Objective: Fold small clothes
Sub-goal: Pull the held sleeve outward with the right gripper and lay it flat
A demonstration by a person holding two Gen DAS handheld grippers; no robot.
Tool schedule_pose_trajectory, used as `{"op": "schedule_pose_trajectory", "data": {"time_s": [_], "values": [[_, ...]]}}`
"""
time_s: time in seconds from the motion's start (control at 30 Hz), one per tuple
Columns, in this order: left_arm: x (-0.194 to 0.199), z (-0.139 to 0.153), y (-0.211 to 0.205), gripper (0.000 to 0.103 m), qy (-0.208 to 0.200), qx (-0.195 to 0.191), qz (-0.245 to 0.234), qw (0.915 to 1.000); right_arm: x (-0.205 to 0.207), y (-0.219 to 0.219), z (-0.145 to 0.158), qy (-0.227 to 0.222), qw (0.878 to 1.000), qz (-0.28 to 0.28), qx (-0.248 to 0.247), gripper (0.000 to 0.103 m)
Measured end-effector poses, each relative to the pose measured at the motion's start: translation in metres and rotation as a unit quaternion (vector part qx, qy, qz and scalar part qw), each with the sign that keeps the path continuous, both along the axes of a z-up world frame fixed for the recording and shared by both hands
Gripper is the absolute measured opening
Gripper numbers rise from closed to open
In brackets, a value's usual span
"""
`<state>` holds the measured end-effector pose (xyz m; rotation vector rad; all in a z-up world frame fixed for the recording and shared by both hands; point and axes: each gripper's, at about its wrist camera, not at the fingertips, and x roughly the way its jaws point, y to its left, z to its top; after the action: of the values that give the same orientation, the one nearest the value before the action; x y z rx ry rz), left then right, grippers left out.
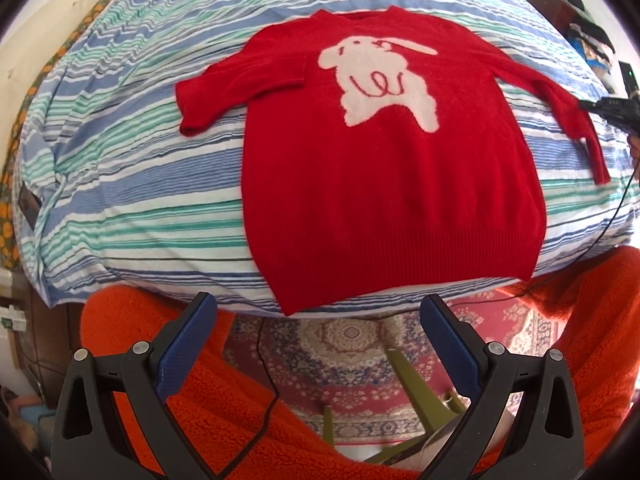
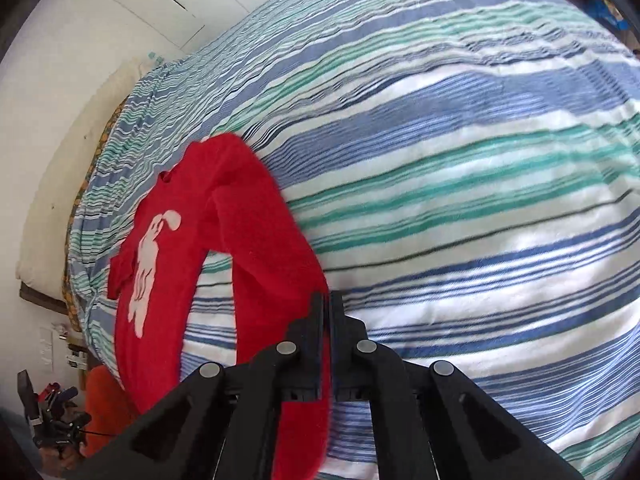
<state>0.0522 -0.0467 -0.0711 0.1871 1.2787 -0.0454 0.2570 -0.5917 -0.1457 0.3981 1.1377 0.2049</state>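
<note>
Left wrist view: left gripper (image 1: 316,320) hangs with jaws wide apart, just before the red sweater's (image 1: 384,168) hem. Sweater lies flat on the striped bedcover (image 1: 140,208). Right gripper (image 2: 329,300) pinches the sweater's sleeve (image 2: 260,248).

The sweater (image 1: 392,184) is bright red, with a white rabbit (image 1: 380,80) on its front whose details are drawn in thin red lines. The bedspread (image 1: 140,208) under it is striped in blue, teal green and white, with a few thin dark lines. The fleece (image 1: 192,384) near the left gripper (image 1: 316,320) is orange. That gripper is black with dark blue pads (image 1: 184,352). The rug (image 1: 352,356) has a red, blue and cream ornamental pattern. The right gripper (image 2: 329,312) is black.
</note>
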Motion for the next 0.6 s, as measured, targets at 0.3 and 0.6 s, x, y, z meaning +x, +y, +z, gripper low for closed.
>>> {"op": "schedule_pose_trajectory", "data": {"time_s": [0.3, 0.6], "values": [[-0.004, 0.012, -0.016, 0.102, -0.030, 0.009, -0.022, 0.9993, 0.036, -0.050, -0.012, 0.035, 0.995, -0.079, -0.044, 0.031], [0.004, -0.005, -0.009, 0.101, 0.011, -0.022, -0.010, 0.9996, -0.095, -0.072, -0.025, 0.066, 0.956, -0.227, 0.176, 0.031]]}}
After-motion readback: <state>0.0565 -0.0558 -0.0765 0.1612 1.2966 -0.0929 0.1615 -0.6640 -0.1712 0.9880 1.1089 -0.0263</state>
